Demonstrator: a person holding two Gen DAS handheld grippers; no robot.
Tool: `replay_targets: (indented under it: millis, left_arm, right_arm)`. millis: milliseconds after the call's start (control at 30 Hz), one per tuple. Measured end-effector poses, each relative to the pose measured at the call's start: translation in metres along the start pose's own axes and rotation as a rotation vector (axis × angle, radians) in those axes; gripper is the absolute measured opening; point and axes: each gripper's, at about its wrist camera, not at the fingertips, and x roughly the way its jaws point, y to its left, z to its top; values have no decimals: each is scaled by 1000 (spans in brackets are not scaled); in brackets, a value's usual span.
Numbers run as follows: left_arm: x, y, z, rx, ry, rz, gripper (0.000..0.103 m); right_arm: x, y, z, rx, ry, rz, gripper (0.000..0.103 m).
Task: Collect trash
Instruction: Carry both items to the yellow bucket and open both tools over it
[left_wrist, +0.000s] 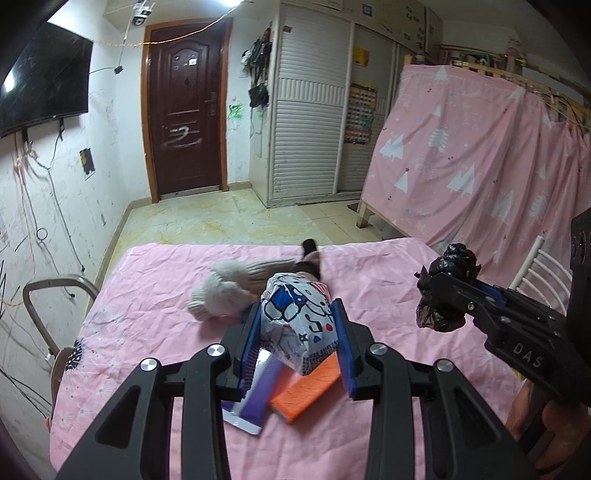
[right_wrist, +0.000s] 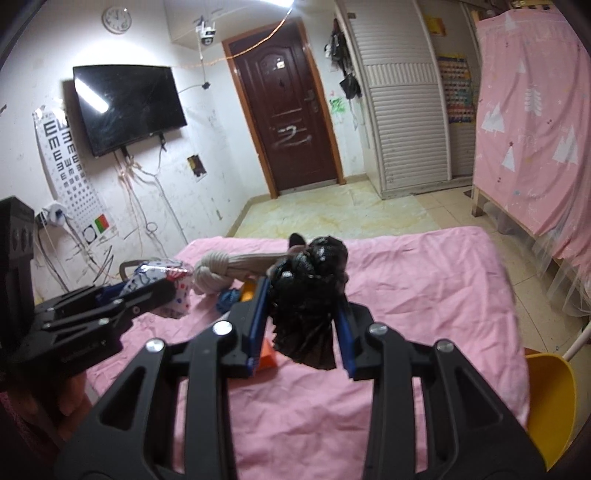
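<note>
My left gripper (left_wrist: 298, 317) is shut on a crumpled white printed wrapper (left_wrist: 299, 321) and holds it above the pink bed (left_wrist: 147, 314). Under it lie an orange box (left_wrist: 306, 391) and a purple-and-white packet (left_wrist: 255, 402). My right gripper (right_wrist: 301, 295) is shut on a crumpled black plastic bag (right_wrist: 310, 295), also lifted over the bed. The right gripper with the black bag (left_wrist: 447, 288) shows at the right of the left wrist view. The left gripper with the wrapper (right_wrist: 162, 284) shows at the left of the right wrist view.
A cream knitted hat (left_wrist: 221, 291) and a dark sock (left_wrist: 310, 258) lie on the bed beyond the grippers. A yellow bin (right_wrist: 550, 402) stands by the bed's right side. A chair (left_wrist: 55, 295) is at the bed's left. A pink-curtained bunk (left_wrist: 480, 155) stands right.
</note>
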Motion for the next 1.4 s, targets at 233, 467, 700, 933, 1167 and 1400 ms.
replay_targets:
  millis: [233,467,700,933,1167,1400]
  left_arm:
    - [-3,-34,2,57,-4,-32,27]
    - [0,-69,4,109,-3,-69,27]
    - [5,-107,1,161,9,-113,27]
    - [11,-148,-2,221,19,-168,27]
    - [16,-199,-8,282,20,-243,27]
    - [27,-240,-15,306,39,-305,27]
  right_arm:
    - [-27,-28,-2,46,-44,-31,32]
    - [-50,-57,-7,92,-76,-64,32]
    - [-74,-92,-13,146,-111,-114,32]
    - [-96,-123,-24,198,-137,-163,32]
    - [-120,-158,-37,255,-156,-227,32]
    - [-135,-188,-52,309,-168,-276,32]
